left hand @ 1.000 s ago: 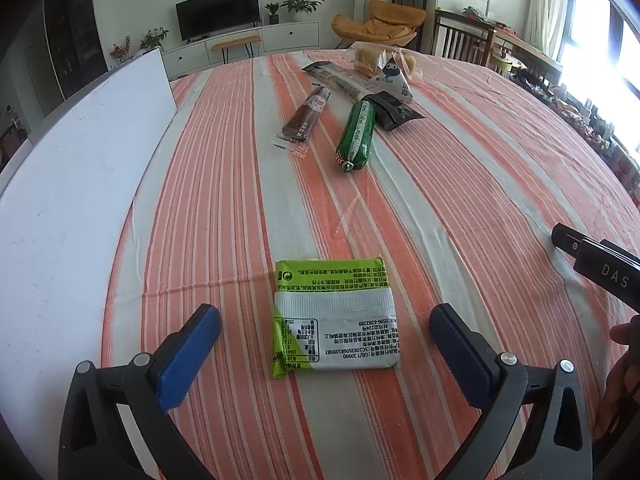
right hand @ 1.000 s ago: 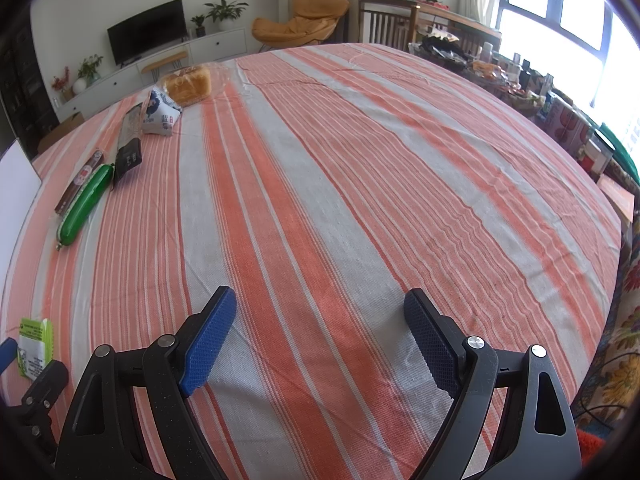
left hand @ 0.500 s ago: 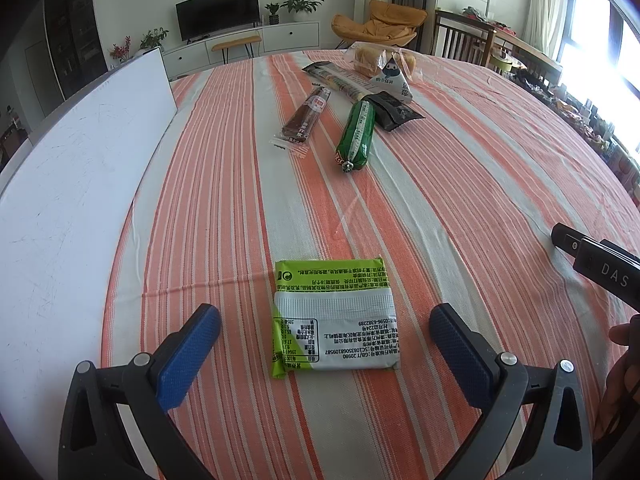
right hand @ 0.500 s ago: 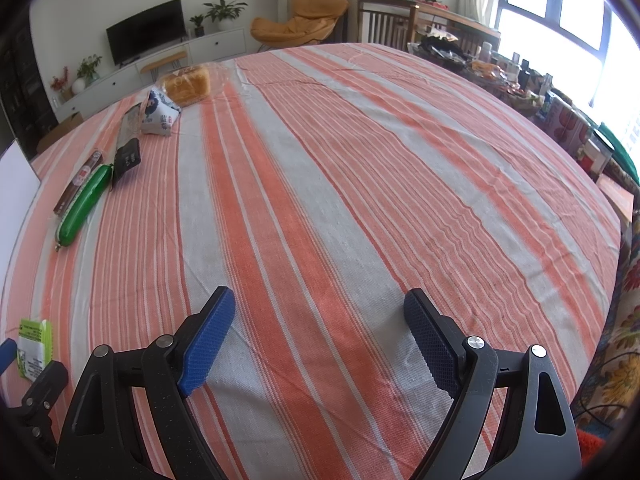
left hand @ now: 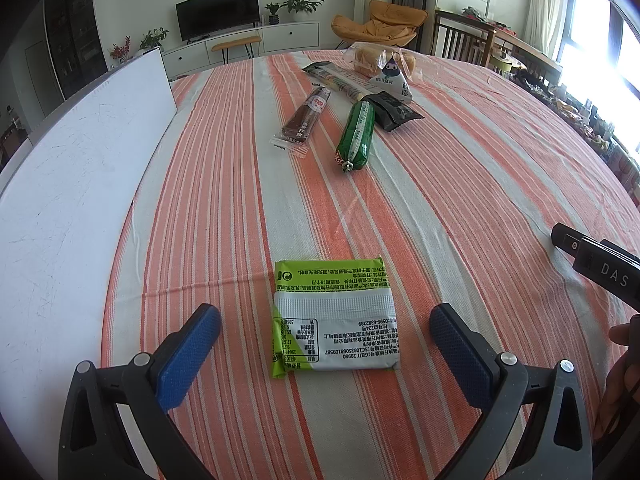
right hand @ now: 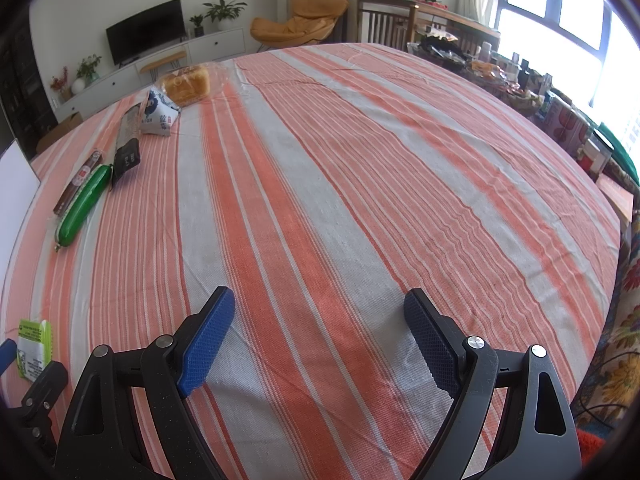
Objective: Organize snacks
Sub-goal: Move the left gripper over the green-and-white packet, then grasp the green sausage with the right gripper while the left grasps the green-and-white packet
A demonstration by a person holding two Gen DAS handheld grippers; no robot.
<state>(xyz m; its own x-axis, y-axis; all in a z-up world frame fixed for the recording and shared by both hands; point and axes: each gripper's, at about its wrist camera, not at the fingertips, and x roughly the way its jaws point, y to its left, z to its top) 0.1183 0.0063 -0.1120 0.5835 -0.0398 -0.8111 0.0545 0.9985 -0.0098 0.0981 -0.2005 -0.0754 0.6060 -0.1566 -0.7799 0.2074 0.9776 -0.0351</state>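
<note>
From where I sat, the sorting had barely begun. The striped tablecloth (left hand: 460,184) filled both views, with a white board (left hand: 80,184) along its left edge, bare as far as I could see. At the far end lay the bread bag (left hand: 370,56), the long striped packet (left hand: 340,80), the triangular pouch (left hand: 392,78), the black packet (left hand: 394,110), the green sausage (left hand: 357,134) and the brown bar (left hand: 308,114), all close together and untouched. The green-and-white packet (left hand: 334,318) lay flat, well apart from them, between my left gripper's (left hand: 325,338) spread fingers, with clear gaps on both sides. My right gripper (right hand: 319,334) hovered low over bare cloth, likewise spread wide, holding nothing.
</note>
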